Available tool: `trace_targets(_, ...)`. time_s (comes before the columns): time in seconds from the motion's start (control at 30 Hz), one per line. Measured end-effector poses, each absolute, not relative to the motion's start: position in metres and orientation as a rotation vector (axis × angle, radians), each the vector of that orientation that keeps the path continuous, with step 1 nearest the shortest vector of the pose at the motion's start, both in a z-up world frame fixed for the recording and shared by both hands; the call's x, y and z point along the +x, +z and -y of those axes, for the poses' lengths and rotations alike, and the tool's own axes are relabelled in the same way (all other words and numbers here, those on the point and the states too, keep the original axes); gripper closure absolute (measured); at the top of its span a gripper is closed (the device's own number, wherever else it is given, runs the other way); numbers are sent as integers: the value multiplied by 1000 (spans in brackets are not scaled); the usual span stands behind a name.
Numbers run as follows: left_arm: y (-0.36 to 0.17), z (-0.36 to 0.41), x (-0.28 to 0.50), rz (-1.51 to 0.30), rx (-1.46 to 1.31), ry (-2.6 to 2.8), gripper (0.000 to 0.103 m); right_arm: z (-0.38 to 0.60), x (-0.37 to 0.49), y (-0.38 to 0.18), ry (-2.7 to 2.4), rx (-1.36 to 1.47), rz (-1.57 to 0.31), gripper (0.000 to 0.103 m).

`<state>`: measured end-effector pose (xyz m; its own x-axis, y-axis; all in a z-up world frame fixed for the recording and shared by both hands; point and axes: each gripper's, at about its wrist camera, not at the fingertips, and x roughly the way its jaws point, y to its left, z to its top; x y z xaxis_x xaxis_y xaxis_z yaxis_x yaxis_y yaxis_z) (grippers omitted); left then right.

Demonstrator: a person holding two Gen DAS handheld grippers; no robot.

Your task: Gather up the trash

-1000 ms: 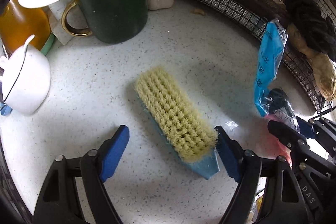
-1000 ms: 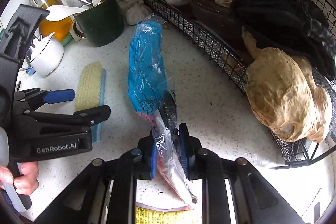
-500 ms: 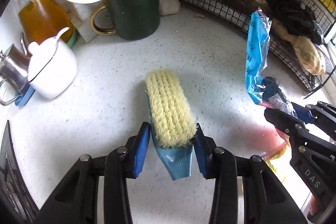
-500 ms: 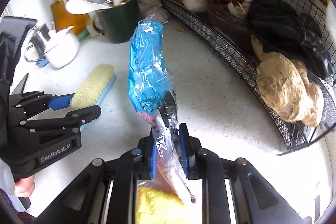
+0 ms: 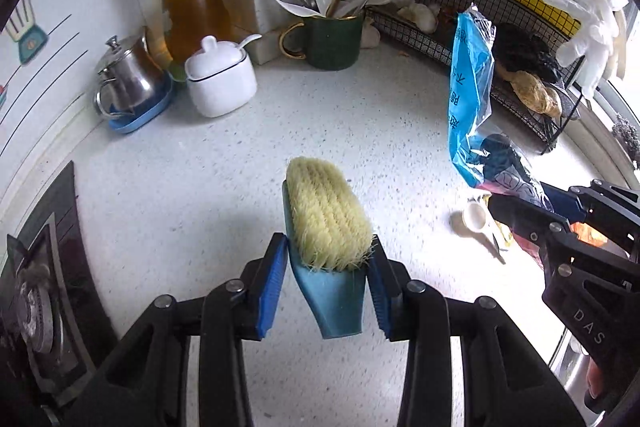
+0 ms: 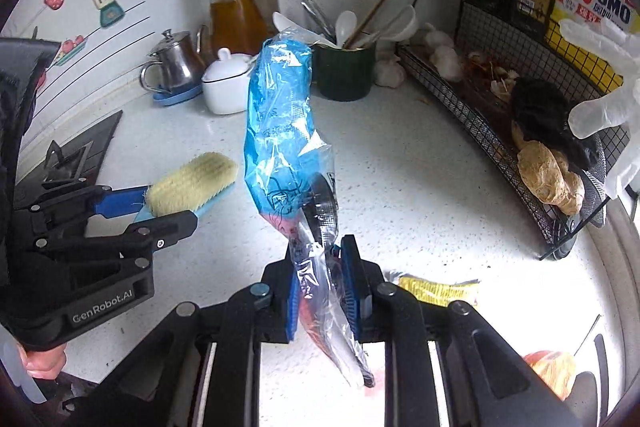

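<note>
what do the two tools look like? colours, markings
Both are black plastic linkage frames with silver pivot bolts and blue ribbed pads. The left tool carries white "GenRobot.AI" lettering on its side, seen from the right wrist. The right tool shows "DAS" on its side, seen from the left wrist. No cables visible.

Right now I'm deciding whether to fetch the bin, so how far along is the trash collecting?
Midway, by the look of it. In hand: the right gripper is shut on a blue plastic bag, and the left gripper is clamped on a scrub brush, lifted off the counter. Left: a yellow wrapper and a small white scoop lie on the counter. Nothing visibly binned yet.
</note>
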<state>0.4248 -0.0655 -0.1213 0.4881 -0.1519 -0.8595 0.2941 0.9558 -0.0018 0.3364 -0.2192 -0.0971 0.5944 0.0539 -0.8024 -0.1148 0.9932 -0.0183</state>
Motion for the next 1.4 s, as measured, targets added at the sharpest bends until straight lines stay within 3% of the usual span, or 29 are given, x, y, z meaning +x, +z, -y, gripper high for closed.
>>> trace_targets(0.57, -133, -47, 230, -1066, 136, -277, 67, 128, 160, -121, 175, -46, -978, 86)
trace_targets(0.87, -162, -70, 170, -1159, 121, -258, 67, 107, 112, -156, 222, -23, -1063, 86)
trace_targets(1.4, -292, -65, 137, -1269, 102, -307, 67, 115, 88, -276, 217, 13, -1158, 86)
